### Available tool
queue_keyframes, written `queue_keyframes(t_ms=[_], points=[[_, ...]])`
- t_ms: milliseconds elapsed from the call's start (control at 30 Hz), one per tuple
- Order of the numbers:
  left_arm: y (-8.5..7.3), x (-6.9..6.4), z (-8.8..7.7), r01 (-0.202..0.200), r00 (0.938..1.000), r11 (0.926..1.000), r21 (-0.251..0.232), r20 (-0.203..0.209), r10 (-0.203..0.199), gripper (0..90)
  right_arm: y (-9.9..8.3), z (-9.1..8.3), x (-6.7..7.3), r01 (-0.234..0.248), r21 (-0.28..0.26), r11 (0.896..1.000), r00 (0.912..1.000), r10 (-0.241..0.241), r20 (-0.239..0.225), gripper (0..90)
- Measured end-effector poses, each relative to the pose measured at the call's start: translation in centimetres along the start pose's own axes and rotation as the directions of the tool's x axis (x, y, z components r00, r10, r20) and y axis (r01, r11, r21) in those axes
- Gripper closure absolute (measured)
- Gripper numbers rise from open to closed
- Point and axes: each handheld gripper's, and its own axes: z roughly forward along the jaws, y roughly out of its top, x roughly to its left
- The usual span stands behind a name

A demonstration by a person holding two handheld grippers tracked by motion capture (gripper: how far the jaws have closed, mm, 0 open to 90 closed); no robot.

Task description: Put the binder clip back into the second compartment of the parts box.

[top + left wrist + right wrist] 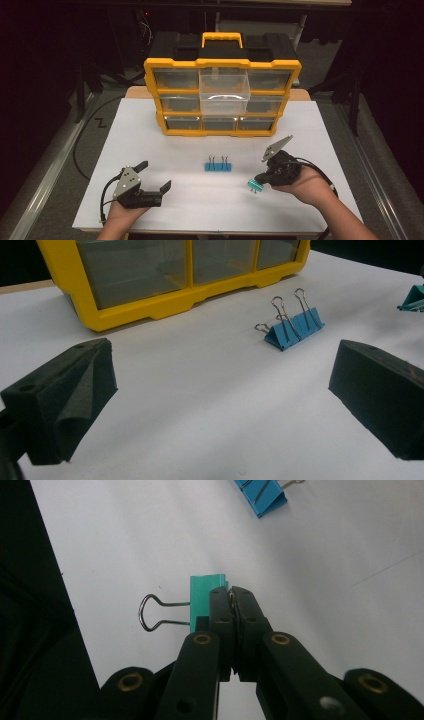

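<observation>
My right gripper (259, 180) is shut on a green binder clip (255, 185) just above the white table, right of centre. In the right gripper view the jaws (232, 596) pinch the green clip's (204, 601) body, and one wire handle sticks out to the left. A blue binder clip (218, 165) stands at the table's middle with its wire handles up; the same blue clip (295, 328) shows ahead of my left gripper. My left gripper (156, 175) rests near the front left, open wide with nothing between its foam pads (75, 390).
A yellow and black drawer organizer (172, 63) stands upright at the back of the white table (150, 140). Its clear top middle drawer (224, 88) is pulled out. The organizer's lower yellow frame (150, 307) lies ahead of the left gripper. Dark floor surrounds the table.
</observation>
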Motion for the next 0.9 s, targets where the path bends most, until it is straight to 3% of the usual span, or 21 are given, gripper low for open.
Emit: queue_keyframes(t_ms=[433,900], points=[[0.0,0.0,0.0,-0.007,1.0000,1.0000,0.003,-0.003,0.007,0.2,1.6,-0.7,0.4,0.045,0.025,0.999,0.9990,-0.045,-0.007,89.8],[0.1,0.0,-0.1,-0.003,1.0000,1.0000,-0.001,-0.002,0.003,0.2,3.0,-2.1,0.2,0.050,0.040,0.998,0.9985,-0.049,-0.024,89.8]])
